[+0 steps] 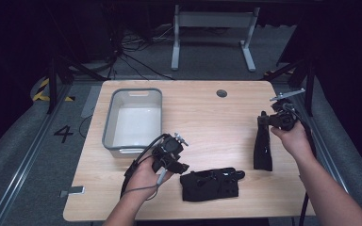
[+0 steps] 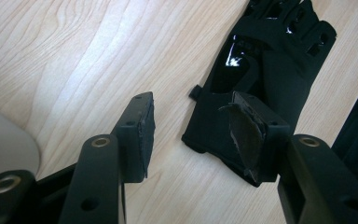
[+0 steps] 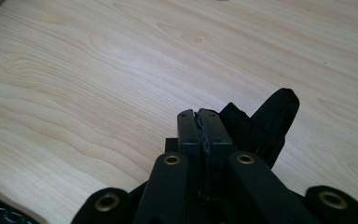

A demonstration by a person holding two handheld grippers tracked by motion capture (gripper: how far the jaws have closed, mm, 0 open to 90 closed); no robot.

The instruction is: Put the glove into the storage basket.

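Gloves are the things in hand: two black ones on a pale wooden table (image 1: 207, 117). One glove (image 1: 263, 141) hangs long and narrow on the right side of the table, its top edge pinched between the clenched jaws of the right gripper (image 1: 269, 119), its lower end touching or just above the tabletop; which, I cannot tell. In the right gripper view the two jaws stand pressed together on a thin fold of this black cloth (image 3: 265, 123), which bulges out behind them.

The second glove (image 1: 210, 184) lies flat near the front edge of the table, a fingerless one with a shiny patch on its back. The left gripper (image 1: 181, 160) hovers just beside it, to its upper left, with its jaws standing apart and gripping nothing. In the left gripper view this flat glove (image 2: 265, 60) lies past the jaws; the nearer end of it sits behind one jaw's pad (image 2: 247, 133), which looks worn and peeling.

A grey plastic tub (image 1: 111, 127) stands at the left of the table, just behind the left gripper and well apart from the hanging glove. Bare wood lies between the two gloves. A small round hole (image 1: 221, 93) sits near the far edge of the table.
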